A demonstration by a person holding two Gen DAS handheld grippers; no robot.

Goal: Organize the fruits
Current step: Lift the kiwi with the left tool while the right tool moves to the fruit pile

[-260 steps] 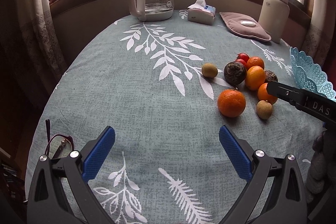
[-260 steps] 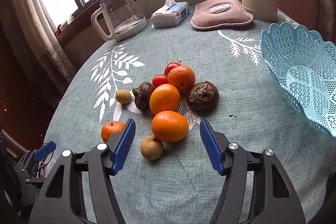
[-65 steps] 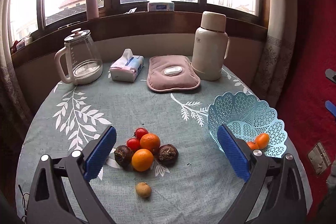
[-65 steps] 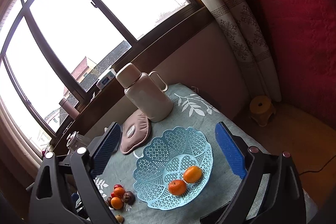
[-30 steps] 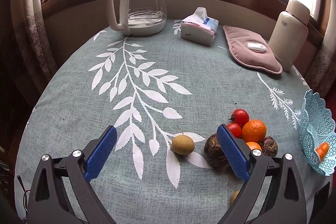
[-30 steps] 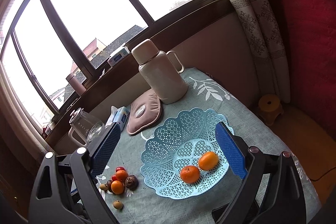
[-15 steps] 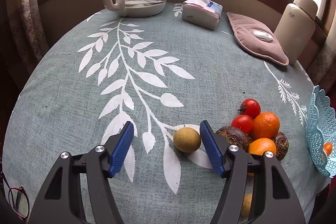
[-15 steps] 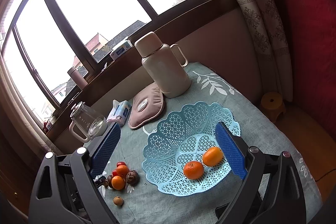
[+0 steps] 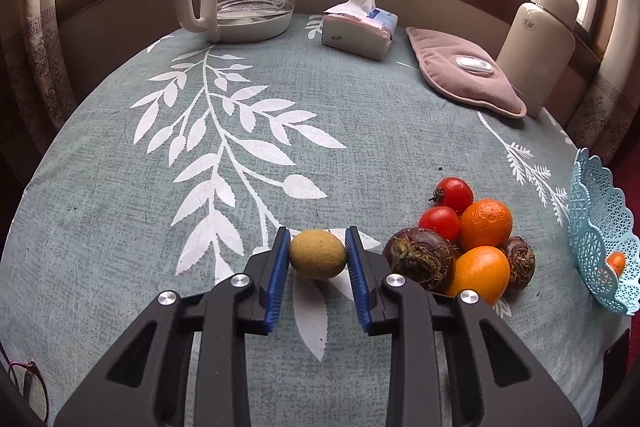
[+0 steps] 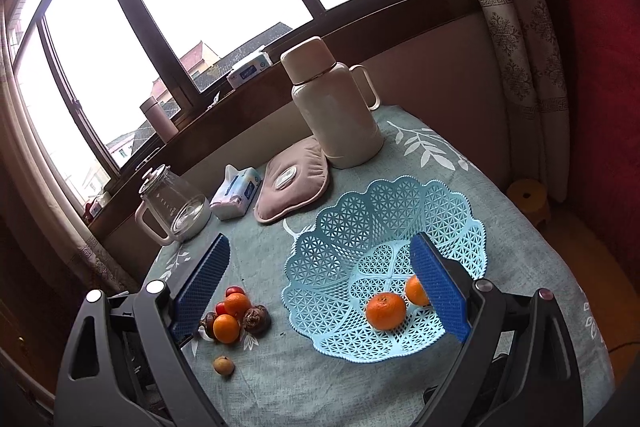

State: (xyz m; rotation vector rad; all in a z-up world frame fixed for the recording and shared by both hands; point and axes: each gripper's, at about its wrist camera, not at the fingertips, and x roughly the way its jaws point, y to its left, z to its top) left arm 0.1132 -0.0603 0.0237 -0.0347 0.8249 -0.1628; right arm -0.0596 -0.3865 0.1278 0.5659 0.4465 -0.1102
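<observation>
- Left hand-held gripper (image 9: 318, 247) pinches the yellow-brown fruit (image 9: 317, 255) on the counter (image 9: 360, 115).
- Right hand-held gripper (image 10: 320, 291) gapes wide, empty, above the blue basket (image 10: 340, 255).

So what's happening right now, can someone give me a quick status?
Left gripper shut on the yellow-green fruit, on the table. Right gripper open, above the blue basket, two oranges inside. Nothing blocking.
</observation>
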